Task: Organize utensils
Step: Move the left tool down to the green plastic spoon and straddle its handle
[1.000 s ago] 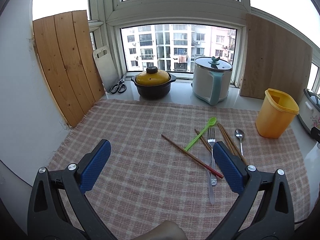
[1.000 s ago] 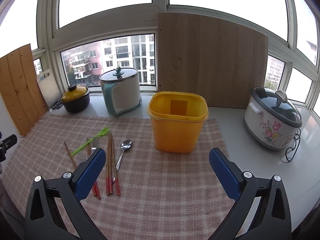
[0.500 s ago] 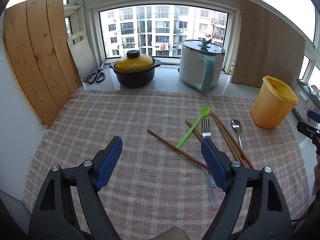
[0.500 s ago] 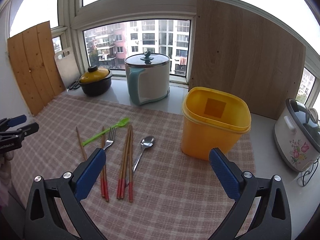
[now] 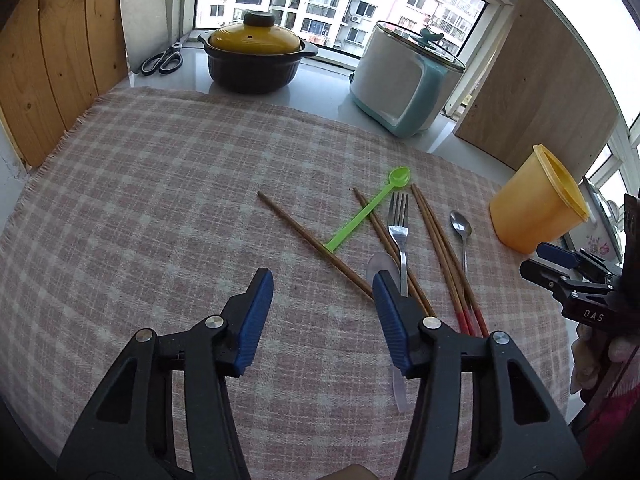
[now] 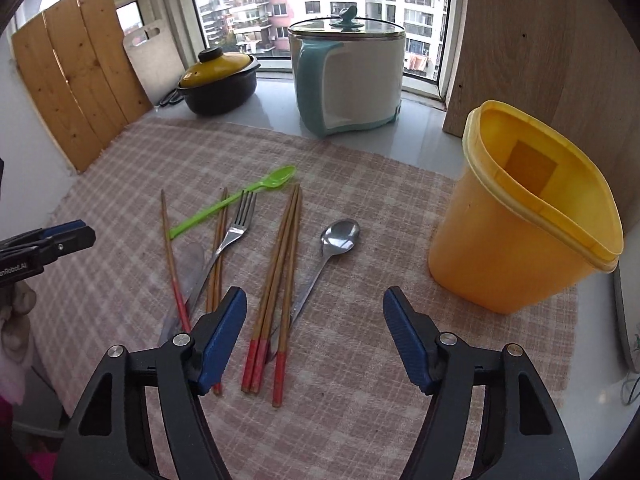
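Note:
Utensils lie loose on the checked cloth (image 5: 160,208): a green plastic spoon (image 5: 366,208) (image 6: 240,196), a metal fork (image 5: 400,232) (image 6: 234,230), a metal spoon (image 5: 460,228) (image 6: 334,244), several red-tipped wooden chopsticks (image 6: 280,276) (image 5: 444,252) and a clear plastic spoon (image 5: 382,266). An empty yellow tub (image 6: 524,220) (image 5: 536,204) stands to their right. My left gripper (image 5: 322,280) is open, low over the cloth beside the handle ends. My right gripper (image 6: 314,300) is open above the chopsticks' red tips and the metal spoon's handle.
On the sill behind stand a black pot with a yellow lid (image 5: 256,56), a white and teal cooker (image 5: 404,88) and scissors (image 5: 162,60). Wooden boards (image 6: 76,80) lean at left and right. A flowered cooker's edge (image 6: 628,344) is at far right.
Both grippers have moved forward and down toward the utensils, which now look larger and closer. Both stay open. The utensils have not moved.

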{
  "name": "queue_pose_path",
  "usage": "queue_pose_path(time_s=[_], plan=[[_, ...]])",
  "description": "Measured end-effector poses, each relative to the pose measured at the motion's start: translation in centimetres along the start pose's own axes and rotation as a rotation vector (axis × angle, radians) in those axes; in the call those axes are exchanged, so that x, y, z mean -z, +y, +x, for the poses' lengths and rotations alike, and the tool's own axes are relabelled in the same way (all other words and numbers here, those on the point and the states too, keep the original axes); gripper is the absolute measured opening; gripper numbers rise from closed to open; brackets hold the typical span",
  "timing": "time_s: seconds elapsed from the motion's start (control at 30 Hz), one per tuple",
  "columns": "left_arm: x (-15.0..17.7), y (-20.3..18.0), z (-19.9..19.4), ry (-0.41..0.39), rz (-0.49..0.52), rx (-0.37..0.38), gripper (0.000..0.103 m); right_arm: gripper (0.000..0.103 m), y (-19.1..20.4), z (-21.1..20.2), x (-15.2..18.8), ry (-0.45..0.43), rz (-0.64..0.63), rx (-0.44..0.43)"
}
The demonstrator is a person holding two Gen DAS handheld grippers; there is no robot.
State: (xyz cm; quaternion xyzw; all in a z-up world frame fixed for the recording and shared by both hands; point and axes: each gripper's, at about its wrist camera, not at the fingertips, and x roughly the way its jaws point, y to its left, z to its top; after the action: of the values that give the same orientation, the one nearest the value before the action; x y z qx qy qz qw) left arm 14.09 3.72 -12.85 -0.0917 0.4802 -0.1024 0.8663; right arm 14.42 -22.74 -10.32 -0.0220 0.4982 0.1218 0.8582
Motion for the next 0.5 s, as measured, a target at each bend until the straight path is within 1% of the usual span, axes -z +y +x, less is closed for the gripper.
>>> queue_pose_path(time_s=[0.1,0.17,0.2,0.23,0.3,0.33,0.37,0.43,0.5], plan=[[-0.9,-0.6,1.1,0.010,0.042,-0.005,0.050,0.066,0.3,1.3,-0.4,0.032,-0.009,-0.009],[-1.7,-1.4,1.9,0.018,0.088,0.006,0.049,0.066,0.6,2.1,-0.9,0.044,-0.020,-0.030],[-2.2,-1.9,2.5,0.022,0.117,0.000,0.046,0.064,0.7,2.5,-1.2,0.052,-0.024,-0.037],[-2.5,-2.3,3.0,0.027,0.139,-0.007,0.042,0.056,0.8,2.9,-1.5,0.062,-0.027,-0.040],[-3.3,-2.9,4.4,0.051,0.173,0.004,0.040,0.045,1.0,4.0,-1.9,0.091,-0.026,-0.042],[-3.6,-3.1,5.0,0.066,0.184,0.008,0.034,0.041,1.0,4.4,-2.1,0.105,-0.026,-0.047],[-3.9,-3.3,5.7,0.083,0.197,0.007,0.032,0.040,1.0,5.1,-2.3,0.121,-0.029,-0.055],[-4.3,-3.9,7.1,0.117,0.240,0.017,0.032,0.040,1.1,5.9,-2.5,0.147,-0.035,-0.057],[-4.5,-4.2,8.3,0.141,0.269,0.008,0.032,0.039,1.3,6.6,-2.7,0.168,-0.050,-0.053]])
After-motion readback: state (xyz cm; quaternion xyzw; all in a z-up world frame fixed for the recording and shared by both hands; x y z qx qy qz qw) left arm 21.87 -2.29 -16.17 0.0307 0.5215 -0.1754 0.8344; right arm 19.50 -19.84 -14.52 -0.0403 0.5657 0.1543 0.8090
